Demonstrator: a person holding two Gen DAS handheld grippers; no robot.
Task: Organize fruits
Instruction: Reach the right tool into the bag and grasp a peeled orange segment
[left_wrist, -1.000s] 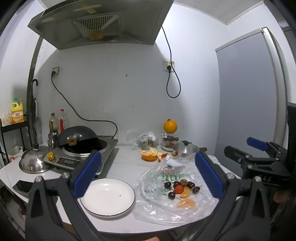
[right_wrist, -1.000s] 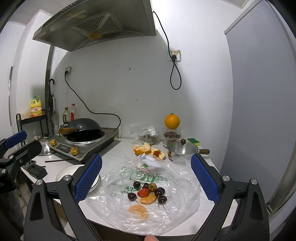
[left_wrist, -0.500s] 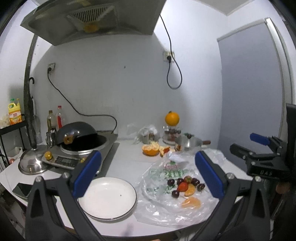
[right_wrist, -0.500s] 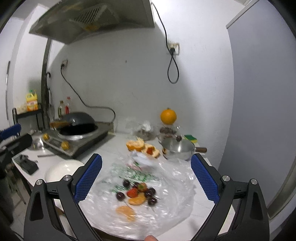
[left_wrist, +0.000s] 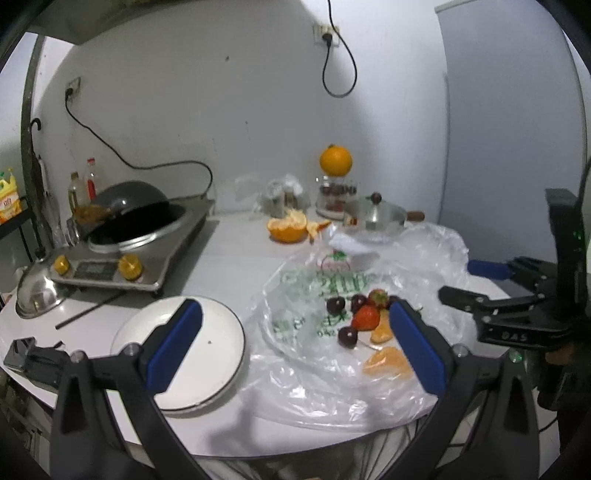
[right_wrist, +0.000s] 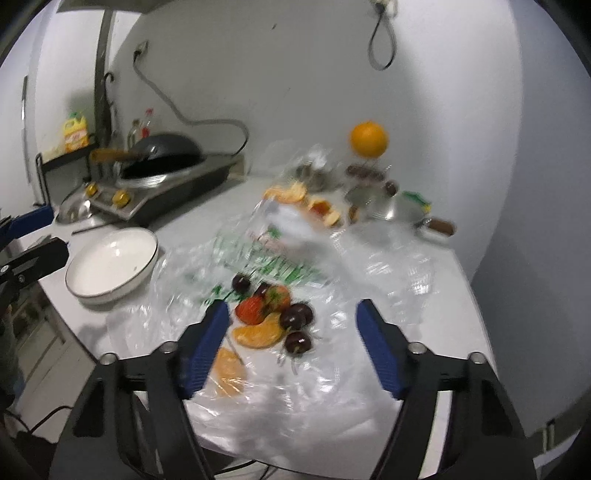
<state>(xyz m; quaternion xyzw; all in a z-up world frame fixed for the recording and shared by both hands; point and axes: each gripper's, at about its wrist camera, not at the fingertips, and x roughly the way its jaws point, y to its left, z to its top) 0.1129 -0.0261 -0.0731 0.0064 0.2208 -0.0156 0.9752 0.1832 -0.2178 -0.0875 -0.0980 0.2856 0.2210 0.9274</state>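
A clear plastic bag (left_wrist: 354, 354) lies flat on the white counter with a heap of fruit on it: a red strawberry (left_wrist: 365, 318), dark cherries (left_wrist: 335, 305) and orange segments (left_wrist: 388, 363). The same strawberry (right_wrist: 251, 310), cherries (right_wrist: 295, 315) and orange segments (right_wrist: 258, 334) show in the right wrist view. An empty white plate (left_wrist: 192, 350) sits left of the bag; it also shows in the right wrist view (right_wrist: 110, 266). My left gripper (left_wrist: 291, 343) is open and empty above the plate and bag edge. My right gripper (right_wrist: 291, 339) is open and empty just above the fruit.
An induction cooker with a dark wok (left_wrist: 136, 225) stands at the left back. A peeled orange (left_wrist: 288, 229), a whole orange on a jar (left_wrist: 335, 160) and a small steel pot (left_wrist: 376, 218) stand at the back. A steel lid (left_wrist: 37, 291) and a phone (left_wrist: 18, 352) lie far left.
Both grippers have moved forward and tilted down toward the counter; the fruit and plate now look larger and closer. The right gripper now sits over the fruit heap. Both stay open.
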